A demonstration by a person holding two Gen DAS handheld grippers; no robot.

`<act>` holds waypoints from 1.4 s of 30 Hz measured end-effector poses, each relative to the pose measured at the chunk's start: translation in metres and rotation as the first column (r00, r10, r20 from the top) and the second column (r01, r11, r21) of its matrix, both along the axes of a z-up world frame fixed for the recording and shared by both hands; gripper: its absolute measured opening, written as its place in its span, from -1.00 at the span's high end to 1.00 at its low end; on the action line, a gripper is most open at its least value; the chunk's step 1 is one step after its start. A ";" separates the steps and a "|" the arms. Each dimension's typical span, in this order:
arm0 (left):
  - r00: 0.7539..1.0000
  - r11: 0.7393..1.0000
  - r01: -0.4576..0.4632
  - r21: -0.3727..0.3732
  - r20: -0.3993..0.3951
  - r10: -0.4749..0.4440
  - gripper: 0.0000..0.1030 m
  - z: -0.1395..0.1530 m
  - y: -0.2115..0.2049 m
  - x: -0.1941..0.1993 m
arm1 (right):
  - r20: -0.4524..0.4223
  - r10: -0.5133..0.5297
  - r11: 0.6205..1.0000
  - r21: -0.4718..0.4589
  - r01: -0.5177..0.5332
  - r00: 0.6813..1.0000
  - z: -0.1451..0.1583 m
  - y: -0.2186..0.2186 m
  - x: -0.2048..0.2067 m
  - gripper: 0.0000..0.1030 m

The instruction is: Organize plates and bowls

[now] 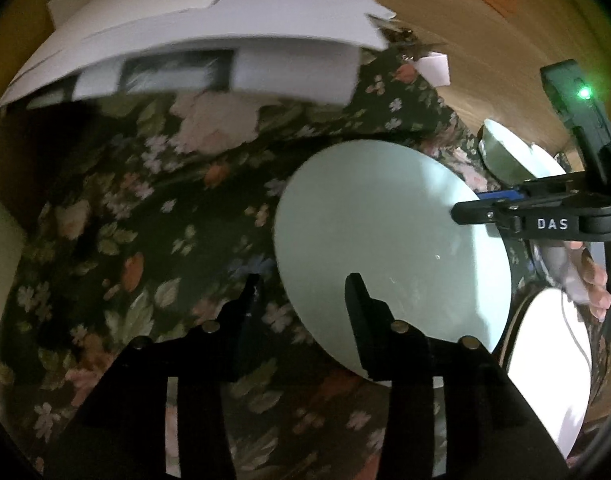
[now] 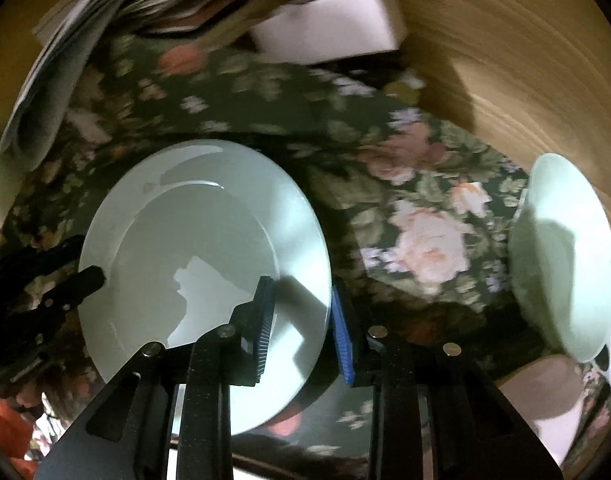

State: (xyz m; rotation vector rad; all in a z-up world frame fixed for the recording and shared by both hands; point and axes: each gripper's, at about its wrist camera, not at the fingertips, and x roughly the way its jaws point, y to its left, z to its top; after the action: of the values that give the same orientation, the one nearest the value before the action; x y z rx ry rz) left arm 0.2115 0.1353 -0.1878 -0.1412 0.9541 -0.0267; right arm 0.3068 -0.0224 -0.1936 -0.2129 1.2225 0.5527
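The pale plate [image 2: 201,264] lies flat on the floral cloth [image 2: 421,216] of the counter, held from two opposite sides. The right tongs [image 2: 301,320] straddle its near-right rim – one blue pad over the plate's face, one outside the edge – narrow, seemingly clamped. The left tongs [image 1: 303,292] straddle the opposite rim, narrowed; whether they press the rim cannot be told. A round plate has no long axis. A bowl [image 2: 561,256] sits well apart, to the right.
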 end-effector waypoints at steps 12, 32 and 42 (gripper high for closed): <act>0.999 0.999 -0.038 0.023 -0.020 0.038 0.21 -0.001 0.024 -0.021 | -0.016 0.006 0.993 0.120 -0.004 1.000 -0.006 0.031 -0.042 0.51; 0.999 0.999 -0.033 -0.023 -0.001 0.033 0.21 0.000 0.023 -0.015 | 0.047 -0.025 0.983 0.183 0.015 0.999 -0.003 0.014 -0.058 0.50; 0.997 1.000 -0.009 -0.019 0.076 0.011 0.21 0.027 0.007 -0.034 | 0.073 -0.056 0.967 0.251 0.036 0.996 0.018 -0.021 -0.068 0.50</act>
State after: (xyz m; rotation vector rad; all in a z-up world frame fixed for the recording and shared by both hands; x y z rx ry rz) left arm 0.1780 0.1421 -0.1604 -0.1607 0.8774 -0.0314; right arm 0.2392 -0.0433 -0.1753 0.0070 1.0667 0.6462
